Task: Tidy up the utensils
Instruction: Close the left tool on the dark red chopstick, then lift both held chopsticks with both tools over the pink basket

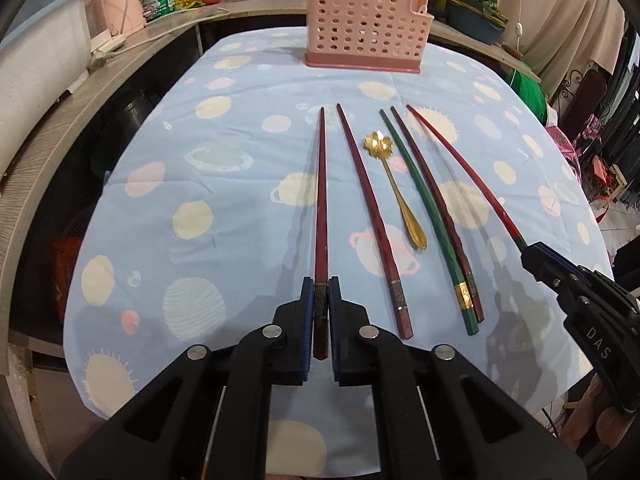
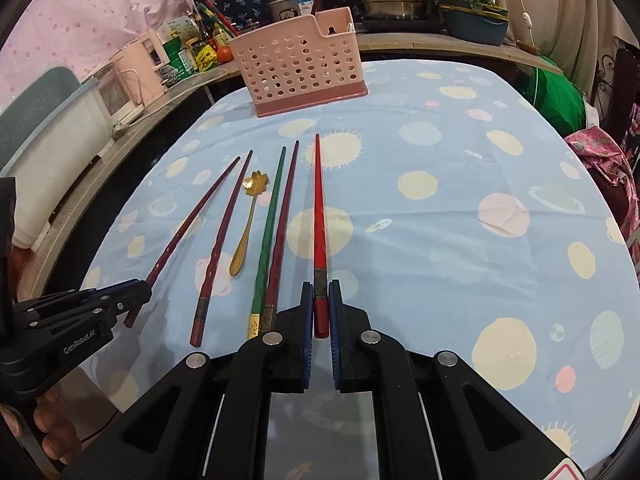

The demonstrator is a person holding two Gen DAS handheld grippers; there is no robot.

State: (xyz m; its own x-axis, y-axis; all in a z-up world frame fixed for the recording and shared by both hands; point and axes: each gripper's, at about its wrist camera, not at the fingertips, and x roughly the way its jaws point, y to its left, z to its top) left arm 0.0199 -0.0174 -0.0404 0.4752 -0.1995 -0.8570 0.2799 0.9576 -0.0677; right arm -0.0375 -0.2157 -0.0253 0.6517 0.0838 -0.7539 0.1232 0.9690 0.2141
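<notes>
The left gripper (image 1: 320,286) is clamped on the thick end of a dark red chopstick (image 1: 321,200), and the right gripper (image 2: 320,292) is clamped likewise on a bright red chopstick (image 2: 319,216); both sticks point toward the table's far edge, where a pink basket (image 1: 366,20) stands. Between the two held sticks, on the blue tablecloth (image 1: 240,208) near the table's middle, lie another dark red chopstick (image 1: 370,216), a gold spoon (image 1: 394,184) with a flower-shaped bowl, and a green chopstick (image 1: 424,216) touching a maroon chopstick (image 1: 434,208)
</notes>
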